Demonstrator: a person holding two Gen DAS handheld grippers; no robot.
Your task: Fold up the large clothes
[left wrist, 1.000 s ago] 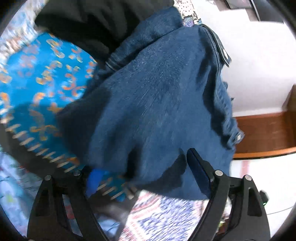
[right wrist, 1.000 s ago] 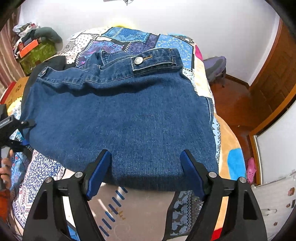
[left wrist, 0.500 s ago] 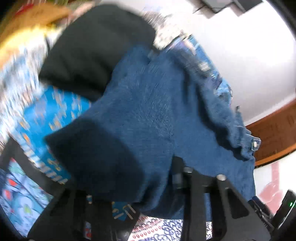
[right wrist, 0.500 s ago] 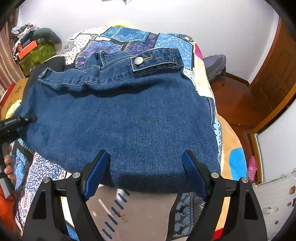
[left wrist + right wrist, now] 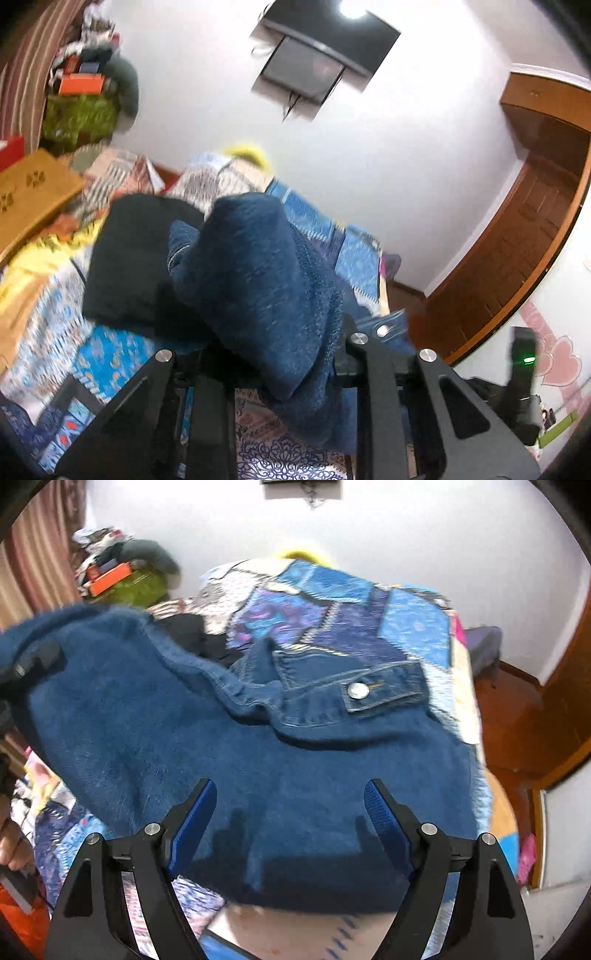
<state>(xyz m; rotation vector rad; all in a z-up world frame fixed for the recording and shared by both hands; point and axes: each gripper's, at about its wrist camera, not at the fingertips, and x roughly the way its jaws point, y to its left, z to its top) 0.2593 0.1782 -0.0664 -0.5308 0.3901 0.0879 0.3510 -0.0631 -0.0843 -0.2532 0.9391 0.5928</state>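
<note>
A pair of dark blue jeans (image 5: 280,760) lies folded on the patchwork bedspread (image 5: 369,616), waistband button (image 5: 358,691) at the far right. My left gripper (image 5: 273,362) is shut on a bunched edge of the jeans (image 5: 266,280) and lifts it off the bed; in the right wrist view it shows at the upper left (image 5: 33,661), raising that side. My right gripper (image 5: 290,812) is open and empty, hovering over the near edge of the jeans.
A black garment (image 5: 136,258) lies on the bed beyond the jeans. A pile of clothes and boxes (image 5: 122,572) stands at the far left. A wall television (image 5: 314,62), a wooden door (image 5: 517,236) and wooden floor (image 5: 517,709) are to the right.
My left gripper has closed on the left edge of the jeans and lifted it up and back. My right gripper has stayed open over the near edge.
</note>
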